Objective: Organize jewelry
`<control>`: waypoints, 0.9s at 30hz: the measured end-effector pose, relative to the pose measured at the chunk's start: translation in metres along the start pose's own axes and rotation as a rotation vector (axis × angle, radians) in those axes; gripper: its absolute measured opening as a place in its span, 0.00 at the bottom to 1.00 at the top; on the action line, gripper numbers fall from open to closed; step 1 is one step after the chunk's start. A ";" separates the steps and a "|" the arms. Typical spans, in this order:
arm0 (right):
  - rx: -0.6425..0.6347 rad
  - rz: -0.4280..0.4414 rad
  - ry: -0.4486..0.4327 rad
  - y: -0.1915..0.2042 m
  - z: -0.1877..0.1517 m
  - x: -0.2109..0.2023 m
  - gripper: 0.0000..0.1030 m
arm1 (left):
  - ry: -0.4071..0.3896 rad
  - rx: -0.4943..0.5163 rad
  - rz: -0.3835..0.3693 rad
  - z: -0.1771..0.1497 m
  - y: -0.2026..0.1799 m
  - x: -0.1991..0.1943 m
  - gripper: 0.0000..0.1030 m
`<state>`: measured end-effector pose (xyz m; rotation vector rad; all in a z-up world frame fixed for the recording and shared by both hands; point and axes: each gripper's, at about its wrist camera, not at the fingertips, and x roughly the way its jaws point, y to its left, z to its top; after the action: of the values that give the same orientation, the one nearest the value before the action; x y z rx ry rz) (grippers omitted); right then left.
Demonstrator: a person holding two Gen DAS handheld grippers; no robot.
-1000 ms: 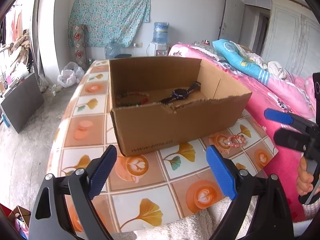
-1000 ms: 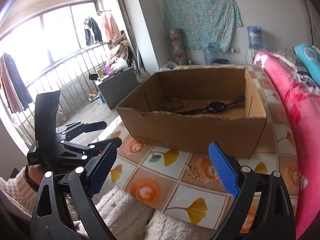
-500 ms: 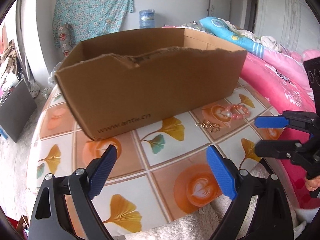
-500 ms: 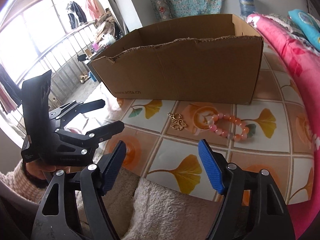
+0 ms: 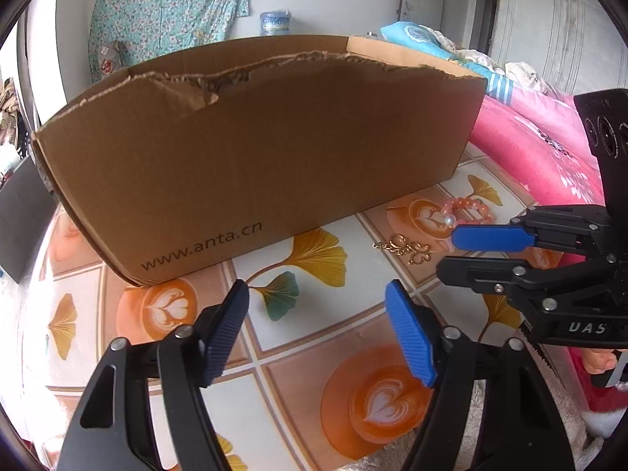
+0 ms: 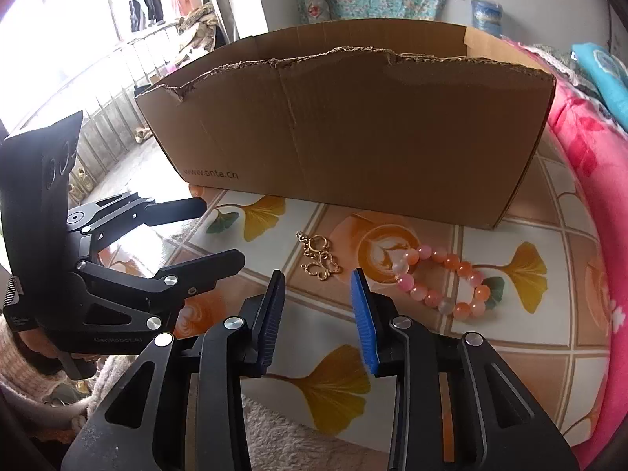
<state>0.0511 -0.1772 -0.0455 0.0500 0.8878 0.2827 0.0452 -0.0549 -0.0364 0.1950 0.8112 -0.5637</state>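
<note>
Two tongs are narrowing on nothing; the right tongs (image 6: 318, 286) sit just short of the gold butterfly pendant (image 6: 321, 259), chain running away toward the cardboard box (image 6: 353, 133); the left tongs (image 5: 316, 306) are farther off.

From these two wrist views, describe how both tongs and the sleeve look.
Both the left tongs and right tongs are black skeletal frames with silver rivets and ribbed blue pads. White lettering marks each body. The left one's wrist wears a fuzzy cream sleeve.

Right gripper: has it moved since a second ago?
Yes. The right gripper has dropped toward the gold charm, fingers closing; the cardboard box now hides its inside.
</note>
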 end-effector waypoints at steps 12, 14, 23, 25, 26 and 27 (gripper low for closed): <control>-0.033 -0.103 0.011 0.017 0.008 0.019 0.28 | -0.020 -0.015 -0.026 0.002 0.005 0.005 0.52; -0.050 -0.117 0.012 0.019 0.008 0.020 0.27 | -0.023 -0.015 -0.029 0.002 0.006 0.005 0.51; -0.052 -0.110 0.034 0.019 0.014 0.021 0.03 | -0.029 -0.022 -0.032 0.001 0.007 0.005 0.50; -0.030 -0.092 0.040 0.015 0.016 0.020 0.03 | -0.029 -0.023 -0.031 0.000 0.007 0.004 0.50; -0.021 -0.087 0.041 0.013 0.016 0.020 0.03 | -0.029 -0.022 -0.030 0.000 0.008 0.003 0.50; -0.018 -0.086 0.042 0.012 0.016 0.019 0.03 | -0.028 -0.021 -0.029 0.000 0.007 0.003 0.50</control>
<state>0.0718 -0.1597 -0.0479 -0.0107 0.9269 0.2120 0.0513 -0.0501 -0.0392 0.1560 0.7933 -0.5835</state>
